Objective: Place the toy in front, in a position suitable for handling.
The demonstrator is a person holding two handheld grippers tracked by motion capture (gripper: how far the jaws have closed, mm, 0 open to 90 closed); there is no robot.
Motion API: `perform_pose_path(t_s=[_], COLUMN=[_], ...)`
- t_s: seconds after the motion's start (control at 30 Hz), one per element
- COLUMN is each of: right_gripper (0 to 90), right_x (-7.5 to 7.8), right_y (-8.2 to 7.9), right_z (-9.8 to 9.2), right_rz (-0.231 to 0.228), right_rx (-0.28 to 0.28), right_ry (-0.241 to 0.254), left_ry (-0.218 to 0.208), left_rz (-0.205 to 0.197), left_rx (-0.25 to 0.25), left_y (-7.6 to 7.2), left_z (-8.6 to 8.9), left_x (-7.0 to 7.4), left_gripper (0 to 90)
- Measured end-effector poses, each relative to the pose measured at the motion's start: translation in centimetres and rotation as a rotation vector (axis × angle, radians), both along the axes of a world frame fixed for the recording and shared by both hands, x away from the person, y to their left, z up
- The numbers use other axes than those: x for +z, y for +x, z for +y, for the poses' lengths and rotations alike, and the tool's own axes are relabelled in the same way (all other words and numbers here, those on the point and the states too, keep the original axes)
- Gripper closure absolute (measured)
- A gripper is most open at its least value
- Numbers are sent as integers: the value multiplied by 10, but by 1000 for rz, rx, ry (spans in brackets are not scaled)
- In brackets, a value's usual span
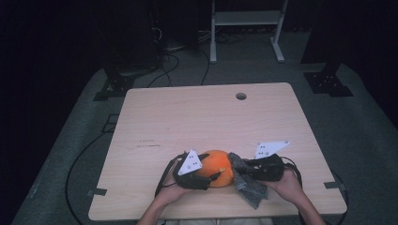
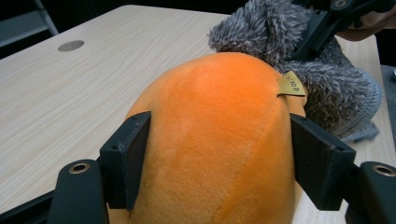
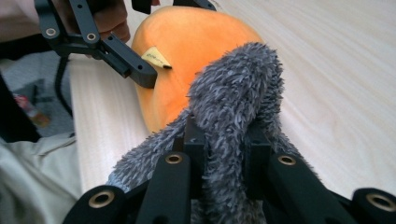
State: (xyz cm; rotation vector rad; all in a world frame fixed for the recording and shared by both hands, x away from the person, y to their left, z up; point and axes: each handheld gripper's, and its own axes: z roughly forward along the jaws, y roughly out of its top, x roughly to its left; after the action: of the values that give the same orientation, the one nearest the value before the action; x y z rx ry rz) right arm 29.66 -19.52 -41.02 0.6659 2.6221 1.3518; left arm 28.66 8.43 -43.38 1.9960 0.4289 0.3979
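An orange plush (image 1: 217, 165) lies near the table's front edge, a small yellow tag (image 2: 292, 86) on its side. My left gripper (image 2: 224, 158) straddles it, and both black pads press into its flanks. A grey fuzzy fabric piece (image 3: 233, 102) lies against the plush's right side and drapes toward the front edge (image 1: 248, 187). My right gripper (image 3: 224, 144) is shut on a bunched fold of this fabric, which rises between its jaws. In the high view the left gripper (image 1: 212, 166) and the right gripper (image 1: 244, 166) face each other across the plush.
The light wooden table (image 1: 187, 112) has a round cable hole (image 1: 241, 96) near its far edge. A white metal frame (image 1: 246, 28) and cables (image 1: 173, 65) stand on the grey floor beyond it. The person's hands enter at the bottom.
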Motion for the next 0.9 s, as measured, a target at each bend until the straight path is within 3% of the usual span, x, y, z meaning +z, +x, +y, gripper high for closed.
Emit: perform_pose_path(t_s=[0.07,0.13,0.17,0.23,0.37,0.47,0.53,0.63,0.67,0.73,0.8,0.83,0.87,0.9], right_gripper=[759,758,758,759,762,761,760,759,759,760,761,761,760,760], right_x=[4,11,13,9,1,3,7,17,18,10,4,4,6,8], right_y=[-2,-4,-5,-3,-1,-2,-4,-10,-11,-9,-5,-4,-3,-4], right_z=[-2,1,3,9,5,3,3,7,10,10,1,-2,-4,-4], right_rz=[3,-6,-14,-27,1,-22,-30,-56,-69,-70,-38,-32,-32,-39], right_rx=[5,28,28,21,10,-6,-10,28,29,22,-2,-14,-19,-22], right_ry=[28,87,87,38,32,-5,-1,65,41,-5,5,0,-3,-6], left_ry=[-2,-3,-3,-3,-73,-79,-57,-28,-23,-41,-64,-80,-84,-70], left_rz=[-1,-2,-2,11,96,170,116,63,59,86,128,162,167,139], left_rx=[0,-2,0,-5,21,30,30,15,10,12,32,31,43,52], left_y=[0,0,-1,0,9,15,10,3,3,6,10,14,14,13], left_z=[-2,-5,-6,-5,5,7,3,-6,-7,-1,3,4,4,1], left_x=[1,1,1,1,8,5,4,7,8,9,7,5,4,3], left_gripper=[274,274,272,250,140,129,227,248,236,172,122,123,166,238])
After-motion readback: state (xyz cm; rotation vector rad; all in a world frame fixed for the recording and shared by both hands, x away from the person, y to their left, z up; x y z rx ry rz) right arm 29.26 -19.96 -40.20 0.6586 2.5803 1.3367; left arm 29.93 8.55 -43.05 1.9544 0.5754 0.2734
